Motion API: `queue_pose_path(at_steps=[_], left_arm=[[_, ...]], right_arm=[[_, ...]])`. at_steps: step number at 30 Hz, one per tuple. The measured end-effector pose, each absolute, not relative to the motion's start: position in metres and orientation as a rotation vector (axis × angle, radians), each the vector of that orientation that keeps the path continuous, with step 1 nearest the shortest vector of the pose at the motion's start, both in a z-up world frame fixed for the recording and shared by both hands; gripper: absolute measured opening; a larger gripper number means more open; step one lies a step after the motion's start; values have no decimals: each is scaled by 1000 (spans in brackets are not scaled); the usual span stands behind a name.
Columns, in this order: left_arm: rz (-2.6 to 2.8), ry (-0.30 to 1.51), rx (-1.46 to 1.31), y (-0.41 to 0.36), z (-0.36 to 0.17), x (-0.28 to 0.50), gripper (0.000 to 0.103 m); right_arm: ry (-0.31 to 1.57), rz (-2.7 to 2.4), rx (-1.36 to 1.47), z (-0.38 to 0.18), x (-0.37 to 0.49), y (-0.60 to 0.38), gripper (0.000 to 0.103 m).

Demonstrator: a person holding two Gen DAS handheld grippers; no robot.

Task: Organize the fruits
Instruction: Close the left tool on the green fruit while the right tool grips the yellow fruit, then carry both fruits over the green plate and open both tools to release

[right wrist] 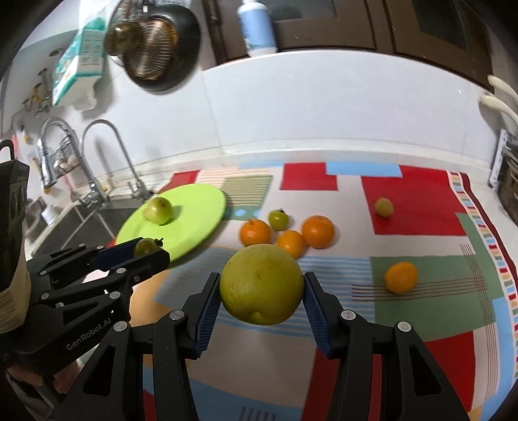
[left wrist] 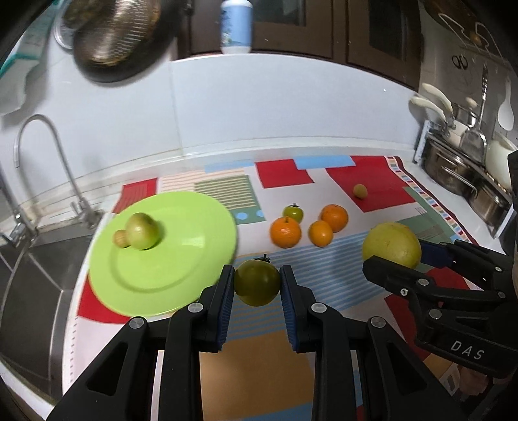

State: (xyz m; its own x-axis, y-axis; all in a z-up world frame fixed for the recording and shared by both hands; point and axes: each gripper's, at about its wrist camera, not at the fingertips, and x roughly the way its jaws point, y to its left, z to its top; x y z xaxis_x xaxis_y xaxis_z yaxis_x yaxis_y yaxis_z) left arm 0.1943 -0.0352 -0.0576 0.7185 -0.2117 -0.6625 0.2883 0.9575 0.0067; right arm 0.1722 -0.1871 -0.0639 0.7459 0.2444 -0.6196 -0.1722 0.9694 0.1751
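The left gripper (left wrist: 257, 285) pinches a small dark-green tomato (left wrist: 257, 282) just off the lime-green plate (left wrist: 181, 259); the right gripper (right wrist: 261, 291) clamps a large yellow-green citrus (right wrist: 261, 284) above the patterned mat (right wrist: 421, 307); round, smooth skins may slip from the pads; released carelessly, either could roll off the shallow plate, toward the sink (left wrist: 39, 259).

Blurred dark pan (left wrist: 119, 39) at the left wrist view's top edge, white-and-blue bottle (left wrist: 236, 26) cut off above, small brownish fruit (left wrist: 121, 238) partly hidden behind the green apple (left wrist: 142, 231), pots (left wrist: 459, 171) cropped at the right.
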Motion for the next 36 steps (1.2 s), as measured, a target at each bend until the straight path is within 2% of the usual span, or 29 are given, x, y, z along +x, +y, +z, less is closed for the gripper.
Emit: queue_pose_path(at_steps=[17,36], left_arm=[[-128,657,83,40,-41,180,28],[-61,672,33,85,-54,224,28]], right_arm=[[607,365,47,-39,177,-116,51],[617,469,-18,-44,235,-58,51]])
